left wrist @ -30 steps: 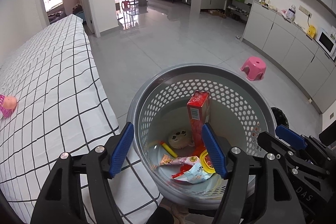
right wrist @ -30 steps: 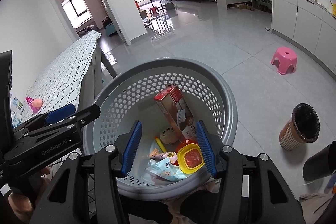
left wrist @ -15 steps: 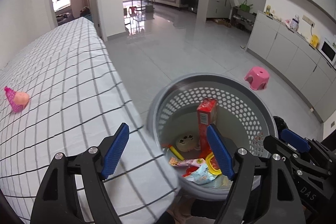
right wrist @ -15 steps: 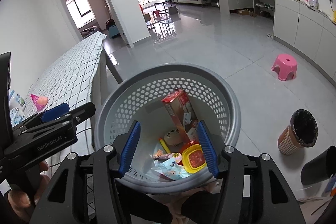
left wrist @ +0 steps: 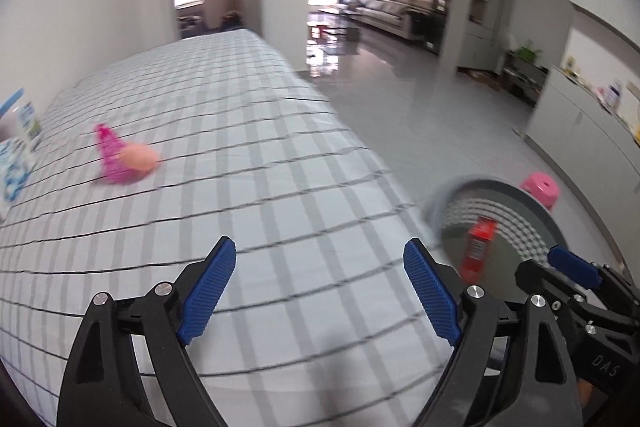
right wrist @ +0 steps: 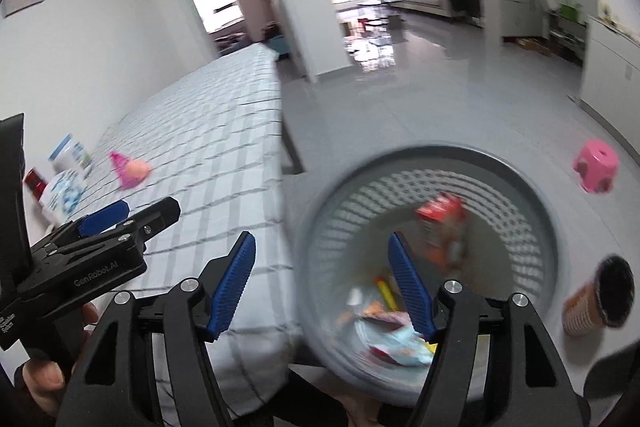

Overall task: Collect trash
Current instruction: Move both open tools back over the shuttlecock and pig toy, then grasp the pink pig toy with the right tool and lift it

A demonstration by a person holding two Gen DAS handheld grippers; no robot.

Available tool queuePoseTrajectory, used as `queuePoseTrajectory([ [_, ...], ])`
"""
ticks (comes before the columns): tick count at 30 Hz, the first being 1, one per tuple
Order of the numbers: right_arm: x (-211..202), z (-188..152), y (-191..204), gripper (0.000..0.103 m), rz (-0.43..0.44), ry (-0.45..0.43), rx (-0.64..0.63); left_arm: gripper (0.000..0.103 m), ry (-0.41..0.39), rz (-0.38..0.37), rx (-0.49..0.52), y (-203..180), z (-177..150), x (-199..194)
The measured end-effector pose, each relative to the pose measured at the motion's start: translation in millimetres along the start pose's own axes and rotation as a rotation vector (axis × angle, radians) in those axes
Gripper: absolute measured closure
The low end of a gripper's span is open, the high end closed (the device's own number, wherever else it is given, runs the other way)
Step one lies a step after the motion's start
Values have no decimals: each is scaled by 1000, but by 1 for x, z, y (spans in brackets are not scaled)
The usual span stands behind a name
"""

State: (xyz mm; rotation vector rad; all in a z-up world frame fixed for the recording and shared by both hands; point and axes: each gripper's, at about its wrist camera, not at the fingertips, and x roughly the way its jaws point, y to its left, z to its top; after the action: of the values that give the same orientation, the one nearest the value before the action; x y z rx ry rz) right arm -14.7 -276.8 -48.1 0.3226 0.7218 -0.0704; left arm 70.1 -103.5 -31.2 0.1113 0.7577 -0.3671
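Note:
A grey perforated basket [right wrist: 532,187] stands on the floor beside the table and holds a red carton [right wrist: 442,227] and several wrappers [right wrist: 396,343]. It also shows in the left wrist view [left wrist: 532,199]. My left gripper [left wrist: 320,291] is open and empty over the checked tablecloth [left wrist: 240,147]. My right gripper [right wrist: 324,283] is open and empty, over the table edge and the basket's left rim. A pink wrapper with a peach ball [left wrist: 124,159] lies on the table, far left. It also shows in the right wrist view [right wrist: 130,169].
A white-blue bottle [right wrist: 72,153], a blue-white packet [right wrist: 62,195] and a red item [right wrist: 36,183] sit at the table's left edge. A pink stool [right wrist: 596,167] and a brown checked bin [right wrist: 600,303] stand on the floor right of the basket.
Both grippers have swung left, from above the basket toward the table. The pink wrapper and bottle have come into view. Both frames are motion-blurred.

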Motion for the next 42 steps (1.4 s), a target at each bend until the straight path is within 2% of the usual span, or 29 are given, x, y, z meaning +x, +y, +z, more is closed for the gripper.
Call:
queuePoseTrajectory([
  [12, 75, 42, 113, 35, 170, 55, -234, 19, -31, 241, -192, 144, -2, -18],
  [21, 131, 61, 191, 35, 248, 113, -382, 19, -25, 336, -295, 214, -11, -20],
  [29, 175, 73, 239, 35, 260, 154, -499, 19, -10, 356, -336, 241, -13, -9],
  [42, 236, 80, 276, 35, 253, 238, -590, 19, 20, 312, -364, 251, -17, 3],
])
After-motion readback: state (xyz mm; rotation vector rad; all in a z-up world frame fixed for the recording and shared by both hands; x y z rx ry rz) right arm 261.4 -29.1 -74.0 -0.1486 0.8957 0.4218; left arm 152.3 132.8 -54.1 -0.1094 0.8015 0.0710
